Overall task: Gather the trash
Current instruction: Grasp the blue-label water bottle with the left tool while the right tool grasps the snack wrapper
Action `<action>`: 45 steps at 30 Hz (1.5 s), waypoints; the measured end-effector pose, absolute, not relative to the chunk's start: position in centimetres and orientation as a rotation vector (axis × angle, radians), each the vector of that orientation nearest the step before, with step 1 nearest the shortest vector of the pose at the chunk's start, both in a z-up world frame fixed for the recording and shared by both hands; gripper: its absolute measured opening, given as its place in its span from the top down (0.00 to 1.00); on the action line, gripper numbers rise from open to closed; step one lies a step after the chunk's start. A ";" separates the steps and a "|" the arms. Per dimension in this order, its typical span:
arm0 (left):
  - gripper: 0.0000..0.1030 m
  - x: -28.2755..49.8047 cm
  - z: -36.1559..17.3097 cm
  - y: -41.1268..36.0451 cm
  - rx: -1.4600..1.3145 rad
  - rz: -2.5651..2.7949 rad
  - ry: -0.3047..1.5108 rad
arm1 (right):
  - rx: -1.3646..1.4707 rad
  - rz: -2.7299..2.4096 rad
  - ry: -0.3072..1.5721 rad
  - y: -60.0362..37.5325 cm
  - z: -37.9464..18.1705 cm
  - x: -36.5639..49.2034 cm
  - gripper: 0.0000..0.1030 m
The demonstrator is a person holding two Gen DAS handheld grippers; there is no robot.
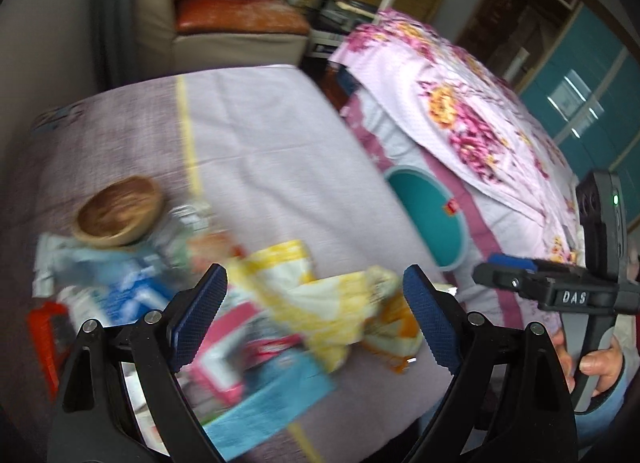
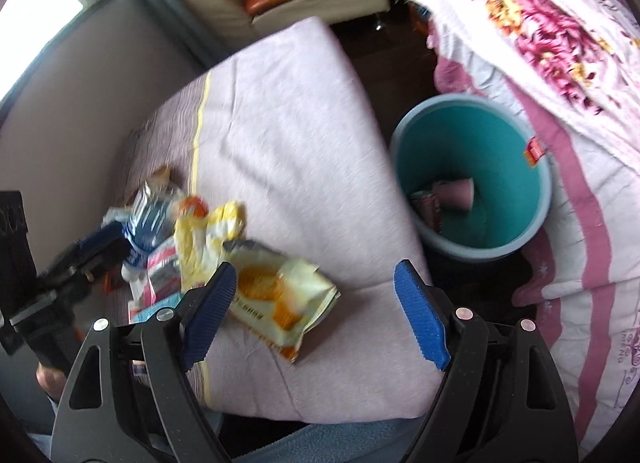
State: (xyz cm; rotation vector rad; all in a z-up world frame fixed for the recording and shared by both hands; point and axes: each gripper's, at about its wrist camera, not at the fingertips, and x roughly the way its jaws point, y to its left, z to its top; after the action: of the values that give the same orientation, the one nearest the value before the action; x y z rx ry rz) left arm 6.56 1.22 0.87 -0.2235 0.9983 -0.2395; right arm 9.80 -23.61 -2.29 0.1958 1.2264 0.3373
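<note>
Blurred trash lies in a heap on a table with a lilac cloth (image 2: 288, 135): a yellow wrapper (image 1: 320, 295), a blue pack (image 1: 132, 283) and a pink pack (image 1: 224, 359). My left gripper (image 1: 316, 315) hovers open above this heap with nothing between its pads. A yellow-orange snack bag (image 2: 276, 295) lies flat near the table's front, just beyond the left pad of my right gripper (image 2: 314, 313). That gripper is wide open and holds nothing. A teal bin (image 2: 480, 143) on the floor to the right holds a pink cup (image 2: 456, 193).
A wooden bowl (image 1: 120, 211) sits behind the heap. A bed with a floral cover (image 2: 540, 43) borders the bin on the right, and a sofa (image 1: 236, 23) stands at the back. A person's hand (image 1: 600, 363) holds the right gripper's handle.
</note>
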 end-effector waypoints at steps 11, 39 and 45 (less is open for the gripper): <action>0.13 5.9 -1.3 9.2 -0.259 -0.079 1.037 | 0.265 0.374 1.371 -21.4 -9.3 8.8 0.25; 0.27 6.8 -5.1 8.7 -0.086 -0.069 1.100 | 0.193 0.426 1.239 -22.0 -5.2 8.9 0.84; 0.27 5.9 -3.9 9.2 -0.139 -0.047 1.070 | 0.201 0.375 1.173 -23.8 -3.6 9.3 0.84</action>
State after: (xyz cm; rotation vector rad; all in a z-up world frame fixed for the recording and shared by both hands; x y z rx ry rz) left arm 5.90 9.25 -3.92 -0.1390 1.0697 -0.0471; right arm 9.29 -23.77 -3.56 0.2008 1.1725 0.3748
